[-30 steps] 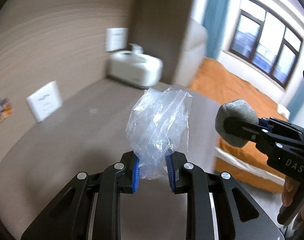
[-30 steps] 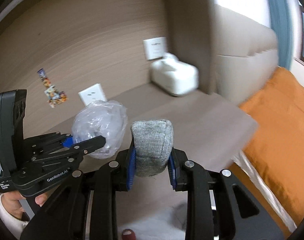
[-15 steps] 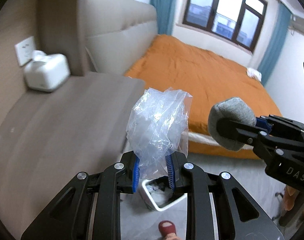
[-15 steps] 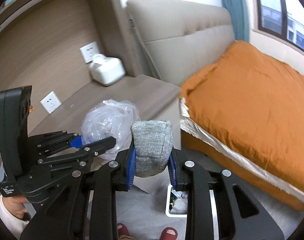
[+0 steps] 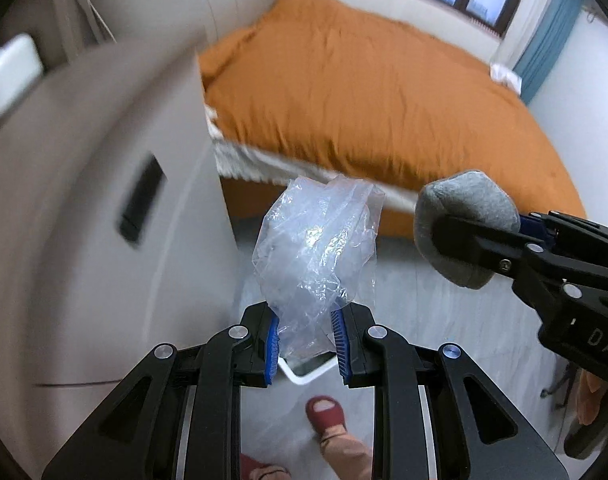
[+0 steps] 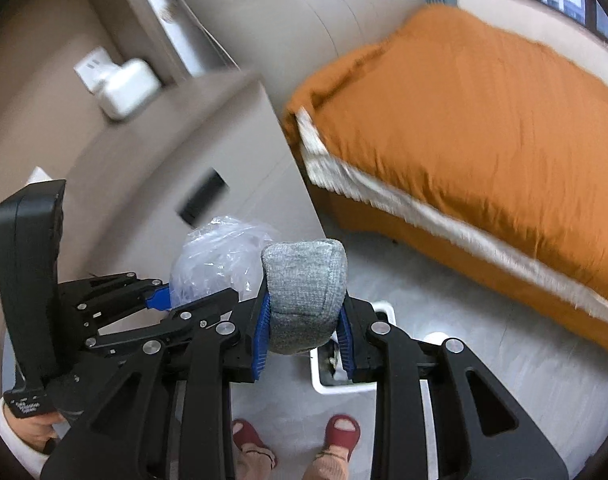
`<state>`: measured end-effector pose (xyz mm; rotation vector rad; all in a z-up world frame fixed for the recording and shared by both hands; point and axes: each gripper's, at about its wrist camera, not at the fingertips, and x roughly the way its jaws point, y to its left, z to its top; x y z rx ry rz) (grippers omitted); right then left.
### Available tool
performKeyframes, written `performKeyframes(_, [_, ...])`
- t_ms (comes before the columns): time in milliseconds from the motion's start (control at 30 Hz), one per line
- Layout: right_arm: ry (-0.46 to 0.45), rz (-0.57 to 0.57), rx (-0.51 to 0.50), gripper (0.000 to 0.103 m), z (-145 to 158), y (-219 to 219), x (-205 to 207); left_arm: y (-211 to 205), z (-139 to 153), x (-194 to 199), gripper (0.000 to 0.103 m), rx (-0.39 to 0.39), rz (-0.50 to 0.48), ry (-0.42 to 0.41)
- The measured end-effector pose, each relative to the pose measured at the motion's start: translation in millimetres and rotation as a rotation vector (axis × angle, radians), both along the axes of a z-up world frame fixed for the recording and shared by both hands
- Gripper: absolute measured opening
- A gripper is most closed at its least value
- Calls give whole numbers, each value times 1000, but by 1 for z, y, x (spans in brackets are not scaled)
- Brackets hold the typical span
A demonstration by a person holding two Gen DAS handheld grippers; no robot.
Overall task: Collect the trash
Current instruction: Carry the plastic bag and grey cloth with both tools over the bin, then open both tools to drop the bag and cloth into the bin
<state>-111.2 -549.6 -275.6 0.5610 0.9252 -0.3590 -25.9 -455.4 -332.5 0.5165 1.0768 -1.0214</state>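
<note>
Two light, soft scraps are riding clenched jaws: left gripper (image 5: 306, 350) pinching a slippery crumpled plastic bag (image 5: 318, 256) low, right gripper (image 6: 301, 338) squeezing a gray sock (image 6: 306, 294) mid-body.

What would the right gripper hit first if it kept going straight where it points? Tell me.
Most likely the white trash bin on the floor: it shows right behind the right gripper and its grey sock. Nothing seems to lie between, though depth is unclear.

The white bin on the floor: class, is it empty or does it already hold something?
Not empty. The bin shows scraps inside in the right wrist view, mostly hidden behind the right gripper.
</note>
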Motion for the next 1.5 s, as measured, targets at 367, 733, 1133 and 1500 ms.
performKeyframes(367, [154,-14,84,30,-157,-16,18,-27,-166,10,22,189,-23,124])
performKeyframes(733, [254,8,153,94,-283,-31,31,-42,-294,10,87,328,-48,261])
performKeyframes(1133, [288,9,137,98,-287,-37,24,-40,-286,16,98,328,-19,274])
performKeyframes(1500, [171,-24,88,98,-197,-41,8,-35,-189,22,98,231,49,159])
